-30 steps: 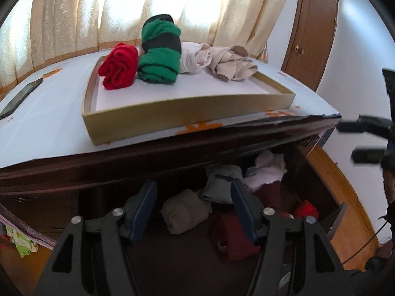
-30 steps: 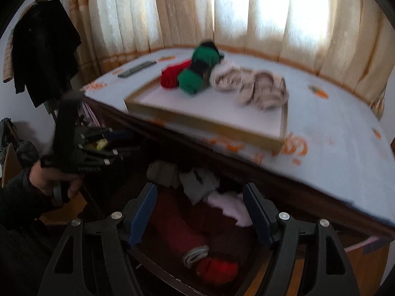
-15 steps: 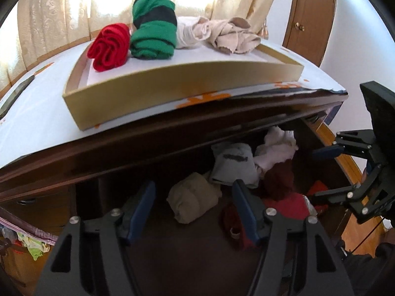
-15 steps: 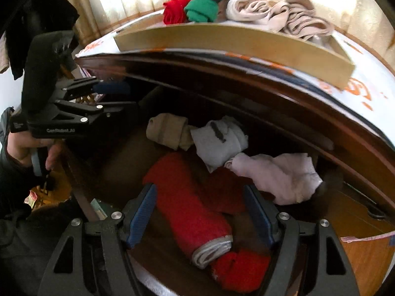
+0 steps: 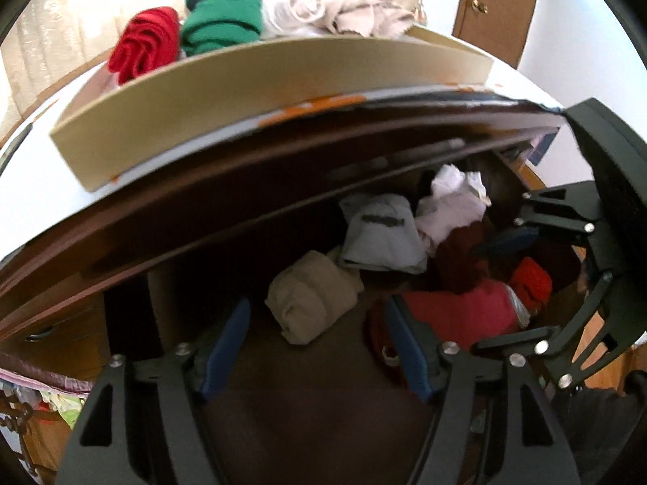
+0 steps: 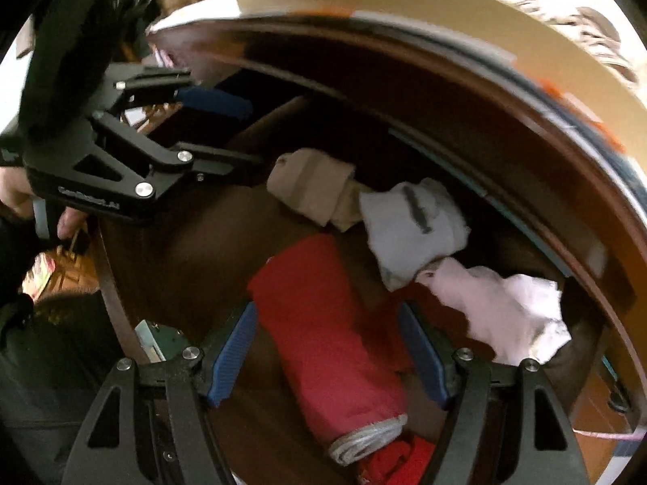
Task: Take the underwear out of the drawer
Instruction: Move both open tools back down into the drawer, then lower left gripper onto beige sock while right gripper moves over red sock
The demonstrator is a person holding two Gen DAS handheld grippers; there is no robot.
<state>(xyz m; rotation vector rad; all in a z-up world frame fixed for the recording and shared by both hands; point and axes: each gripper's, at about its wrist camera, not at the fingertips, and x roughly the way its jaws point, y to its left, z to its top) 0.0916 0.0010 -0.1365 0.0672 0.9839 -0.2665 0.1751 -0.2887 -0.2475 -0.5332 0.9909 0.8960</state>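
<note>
Right wrist view: the right tool (image 6: 329,357) hung spread over the red roll (image 6: 327,335) in the drawer (image 6: 170,266), gripping nothing. It needed to sink squarely astride the roll before squeezing (the left tool (image 5: 317,343), empty, was widening beside the beige bundle (image 5: 311,297)).

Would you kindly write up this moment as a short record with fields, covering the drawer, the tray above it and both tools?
drawer: open, holds loose rolled and crumpled garments
in drawer: beige roll, grey-white piece, pale pink piece, red roll
tray: on the top above the drawer, holds a red roll, a green roll and beige cloth
left tool: jaws opening, empty, facing the beige roll
right tool: open, red roll between its jaws, not gripped
</note>
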